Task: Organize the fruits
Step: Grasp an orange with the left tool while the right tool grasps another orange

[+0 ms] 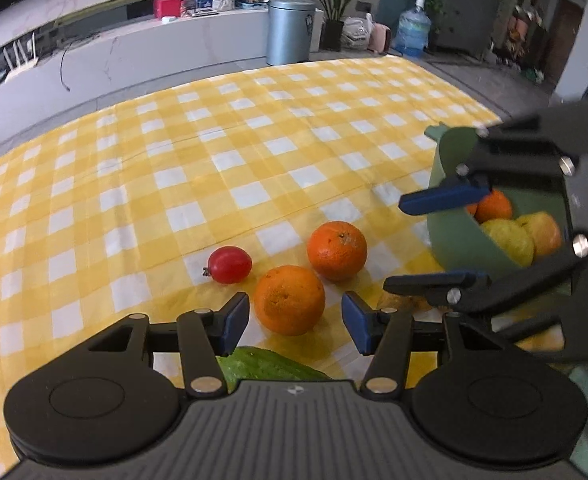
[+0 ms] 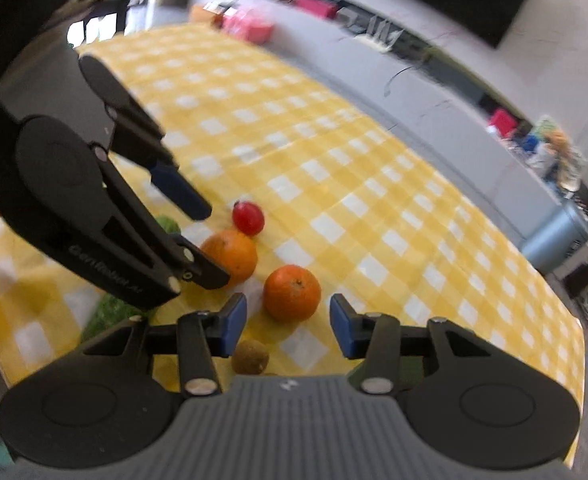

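Note:
Two oranges lie on the yellow checked cloth. In the left wrist view the near orange (image 1: pixel 289 299) sits between the open fingers of my left gripper (image 1: pixel 296 322). The far orange (image 1: pixel 337 249) and a red tomato (image 1: pixel 229 265) lie beyond it. A green bowl (image 1: pixel 454 236) at the right holds an orange and yellow fruits. My right gripper (image 1: pixel 394 242) is open beside the bowl. In the right wrist view my right gripper (image 2: pixel 287 326) is open around an orange (image 2: pixel 291 293). The left gripper (image 2: pixel 213 246) shows at the left over the other orange (image 2: pixel 233 254).
A cucumber (image 1: pixel 269 366) lies under my left gripper. A kiwi (image 2: pixel 249 357) lies under my right gripper. Green vegetables (image 2: pixel 109 314) lie at the left. A grey bin (image 1: pixel 289 30) and a water bottle (image 1: pixel 413 30) stand beyond the table's far edge.

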Tool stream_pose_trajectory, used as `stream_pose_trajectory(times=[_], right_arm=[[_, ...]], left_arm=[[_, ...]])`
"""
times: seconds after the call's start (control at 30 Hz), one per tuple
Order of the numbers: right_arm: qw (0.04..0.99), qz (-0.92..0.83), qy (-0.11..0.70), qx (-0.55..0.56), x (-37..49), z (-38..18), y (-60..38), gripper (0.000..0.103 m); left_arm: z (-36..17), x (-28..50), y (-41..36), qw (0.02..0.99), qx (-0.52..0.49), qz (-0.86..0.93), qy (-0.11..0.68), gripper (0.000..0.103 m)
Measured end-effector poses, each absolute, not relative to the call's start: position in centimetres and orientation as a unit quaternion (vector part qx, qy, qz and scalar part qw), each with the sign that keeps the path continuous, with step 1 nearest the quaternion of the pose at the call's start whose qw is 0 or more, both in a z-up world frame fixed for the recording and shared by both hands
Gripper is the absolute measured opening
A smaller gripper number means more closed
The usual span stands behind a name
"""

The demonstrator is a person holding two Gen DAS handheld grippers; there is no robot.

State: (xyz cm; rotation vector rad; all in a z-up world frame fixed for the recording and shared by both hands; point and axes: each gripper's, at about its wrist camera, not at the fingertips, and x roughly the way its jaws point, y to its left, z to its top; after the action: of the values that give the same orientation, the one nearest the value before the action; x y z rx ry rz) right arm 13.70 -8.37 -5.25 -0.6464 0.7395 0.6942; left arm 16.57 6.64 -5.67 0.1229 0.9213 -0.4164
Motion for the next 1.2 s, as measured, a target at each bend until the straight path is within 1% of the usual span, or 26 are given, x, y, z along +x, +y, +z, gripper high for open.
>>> stream_pose_trajectory(times=[0.2, 0.3, 0.33, 0.37, 0.5, 0.6, 0.93, 1.0, 1.2], right_arm=[[0.791, 0.347, 0.394, -0.314, 16.4, -6.2, -8.0, 0.043], [0.782, 0.355, 0.402, -0.319, 16.9, -6.8, -7.8, 0.043], [0.779, 0.357, 0.404, -0.32, 17.1, -7.0, -7.7, 0.043], [0.776, 0.36, 0.405, -0.322, 17.3, -7.1, -7.6, 0.043], [0.768, 0.366, 0.404, -0.336, 17.8, -7.7, -7.2, 0.043], [0.765, 0.369, 0.404, -0.34, 18.2, -8.0, -7.0, 0.043], [0.77, 0.367, 0.41, -0.324, 19.1, -9.0, -6.4, 0.043], [0.774, 0.364, 0.406, -0.323, 19.0, -9.0, -6.5, 0.042], [0.784, 0.359, 0.401, -0.311, 18.2, -8.7, -6.7, 0.041]], left_arm=[[-6.8, 17.2, 6.1, 0.869, 0.074, -0.197, 0.448, 0.062], [-7.4, 17.6, 6.3, 0.865, 0.066, -0.193, 0.458, 0.062], [-7.5, 17.7, 6.3, 0.865, 0.063, -0.192, 0.46, 0.06], [-7.6, 17.8, 6.4, 0.864, 0.061, -0.193, 0.461, 0.058], [-7.7, 18.0, 6.6, 0.863, 0.042, -0.196, 0.463, 0.057], [-7.7, 18.1, 6.6, 0.863, 0.038, -0.197, 0.464, 0.051], [-7.6, 18.1, 7.1, 0.863, 0.014, -0.189, 0.468, 0.05], [-7.6, 18.1, 7.1, 0.864, 0.013, -0.188, 0.467, 0.05], [-6.8, 17.8, 7.5, 0.87, -0.001, -0.182, 0.458, 0.05]])
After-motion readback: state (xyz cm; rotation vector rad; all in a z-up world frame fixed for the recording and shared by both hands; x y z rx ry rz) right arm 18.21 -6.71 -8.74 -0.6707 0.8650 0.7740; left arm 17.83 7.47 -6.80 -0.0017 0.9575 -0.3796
